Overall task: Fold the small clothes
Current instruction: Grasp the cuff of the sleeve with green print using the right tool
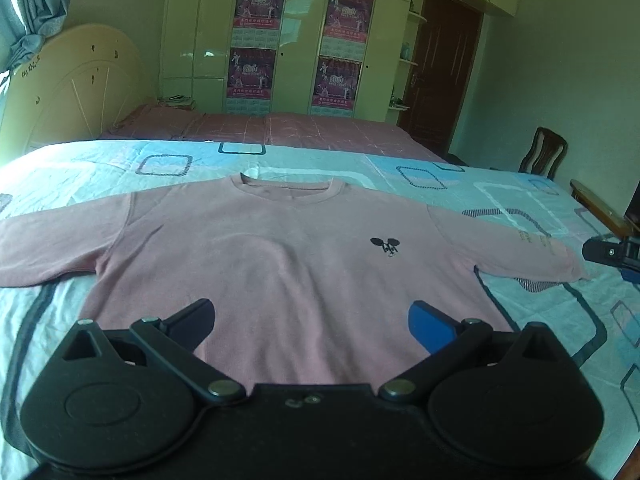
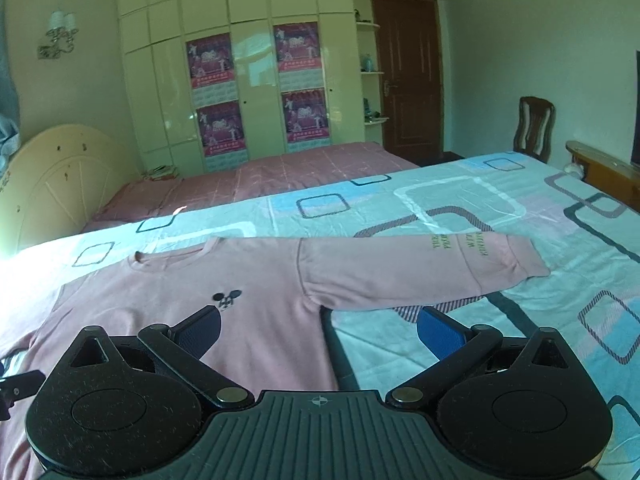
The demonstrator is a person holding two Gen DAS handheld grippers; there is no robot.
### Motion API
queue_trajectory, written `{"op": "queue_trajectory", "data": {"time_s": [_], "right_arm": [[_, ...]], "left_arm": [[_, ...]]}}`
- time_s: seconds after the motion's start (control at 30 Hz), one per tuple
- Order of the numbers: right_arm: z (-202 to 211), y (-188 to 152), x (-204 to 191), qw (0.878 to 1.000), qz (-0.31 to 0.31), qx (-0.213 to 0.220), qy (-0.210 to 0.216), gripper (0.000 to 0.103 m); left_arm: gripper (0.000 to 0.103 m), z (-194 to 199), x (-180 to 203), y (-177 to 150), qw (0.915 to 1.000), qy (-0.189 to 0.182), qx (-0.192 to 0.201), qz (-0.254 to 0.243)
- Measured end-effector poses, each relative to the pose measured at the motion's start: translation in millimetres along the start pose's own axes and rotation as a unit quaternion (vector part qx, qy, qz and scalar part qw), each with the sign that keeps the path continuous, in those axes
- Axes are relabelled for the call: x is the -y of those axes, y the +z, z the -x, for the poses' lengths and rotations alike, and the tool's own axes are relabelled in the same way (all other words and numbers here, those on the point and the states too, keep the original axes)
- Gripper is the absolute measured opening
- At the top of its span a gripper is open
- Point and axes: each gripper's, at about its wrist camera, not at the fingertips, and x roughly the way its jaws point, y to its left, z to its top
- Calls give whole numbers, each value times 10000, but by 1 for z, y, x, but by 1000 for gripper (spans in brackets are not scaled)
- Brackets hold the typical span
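So, the pink long-sleeved cotton sweatshirt (image 1: 256, 256) is spread flat on the patterned bed sheet (image 1: 532, 320), sleeves stretched left-right. Left gripper (image 1: 310, 326) is held wide apart over the hem; right gripper (image 2: 318, 330), equally spread, is nearest the right sleeve (image 2: 420, 272).

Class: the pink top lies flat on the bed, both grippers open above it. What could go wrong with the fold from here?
1. The pink top lies on a loose bedsheet; a pinch at the hem might catch the sheet too.
2. The long sleeve stretches far sideways, so it may trail or bunch.
3. The left gripper and right gripper could fold unevenly.
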Motion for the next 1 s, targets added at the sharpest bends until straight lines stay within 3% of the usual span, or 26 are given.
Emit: {"op": "queue_trajectory", "data": {"time_s": [0.13,0.23,0.27,0.3,0.33,0.47,0.6,0.9,1.0], "right_arm": [[-36,17,51,9987,-449,13,-235,103],[-64,29,92,9962,-805,37,-320,102],[-73,31,105,9954,-894,50,-342,90],[-83,34,118,9942,-1009,8,-370,65],[-93,36,133,9922,-1176,-52,-420,59],[-122,36,185,9834,-1717,-38,-585,59],[-143,28,231,9717,-2253,-210,-677,41],[-171,6,289,9437,-3227,-370,-633,40],[-170,9,297,9425,-3271,-276,-633,40]], "left_arm": [[102,-27,13,6,9997,105,-197,-69],[102,-42,21,12,9993,-106,-352,50],[102,-47,25,14,9992,-87,-384,57],[102,-52,29,15,9991,-48,-428,52],[102,-60,34,17,9988,-12,-492,54],[102,-88,53,23,9972,41,-744,88],[102,-106,75,32,9968,0,-793,39],[102,-128,96,41,9957,219,-891,-124],[102,-130,93,43,9956,291,-887,-73]]}}
